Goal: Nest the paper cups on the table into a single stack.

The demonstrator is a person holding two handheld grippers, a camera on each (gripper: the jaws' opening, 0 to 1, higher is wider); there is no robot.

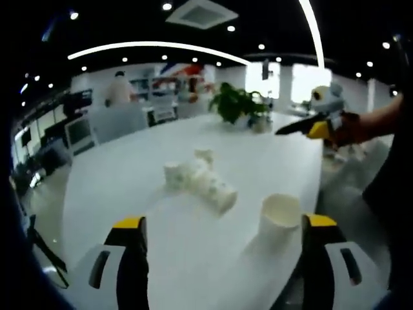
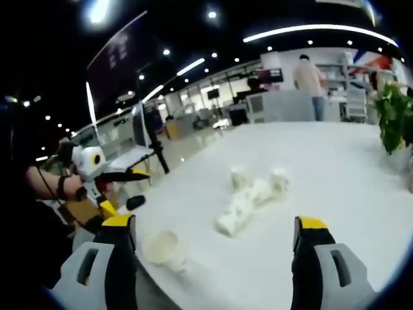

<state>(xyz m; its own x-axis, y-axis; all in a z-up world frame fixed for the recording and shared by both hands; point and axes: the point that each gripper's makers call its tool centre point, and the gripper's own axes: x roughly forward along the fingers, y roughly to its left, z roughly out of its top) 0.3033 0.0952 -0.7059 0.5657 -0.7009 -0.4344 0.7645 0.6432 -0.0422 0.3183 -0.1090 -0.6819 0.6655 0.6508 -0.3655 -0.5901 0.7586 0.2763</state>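
We hold the left gripper (image 1: pixel 222 258) and right gripper (image 2: pixel 213 258) spread, pinching nothing. A lying cup stack (image 1: pixel 208 184) rests mid-counter (image 1: pixel 129 187); a single cup (image 1: pixel 280 218) stands near the edge. The left gripper view adds a plant (image 1: pixel 235 103).

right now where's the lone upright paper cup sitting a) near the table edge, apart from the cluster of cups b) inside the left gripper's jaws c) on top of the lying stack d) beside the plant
a: the single cup stands open end up close to the table edge, with bare tabletop between it and the lying stack of cups, and both grippers are open and hold nothing.
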